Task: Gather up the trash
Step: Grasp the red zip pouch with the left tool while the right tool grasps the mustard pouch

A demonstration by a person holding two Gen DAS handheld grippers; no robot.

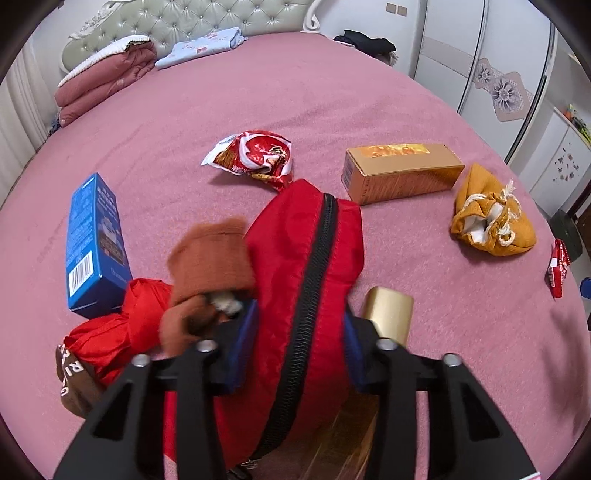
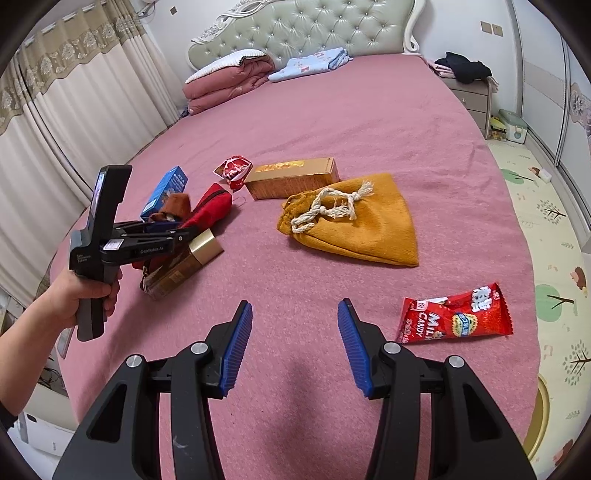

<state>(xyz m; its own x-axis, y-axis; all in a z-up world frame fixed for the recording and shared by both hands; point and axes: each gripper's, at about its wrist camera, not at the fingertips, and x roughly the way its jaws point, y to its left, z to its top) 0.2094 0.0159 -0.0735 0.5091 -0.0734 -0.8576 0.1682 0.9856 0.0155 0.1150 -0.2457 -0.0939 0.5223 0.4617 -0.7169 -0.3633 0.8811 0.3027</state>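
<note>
Altogether two boxes [image 2: 291,177], two wrappers [image 2: 454,317]

— What's up by my headboard [image 2: 314,29]?

— I see a folded pink quilt [image 2: 229,83] stacked against it, a light blue cloth [image 2: 310,62] just beside that, all on the pink bedspread [image 2: 332,122].

— And off to my right?

— Dark clothes [image 2: 467,68] heaped on a nightstand [image 2: 471,98], a white wardrobe [image 1: 480,62], a patterned play mat [image 2: 546,229]. Curtains [image 2: 62,110] hang on my left.
</note>
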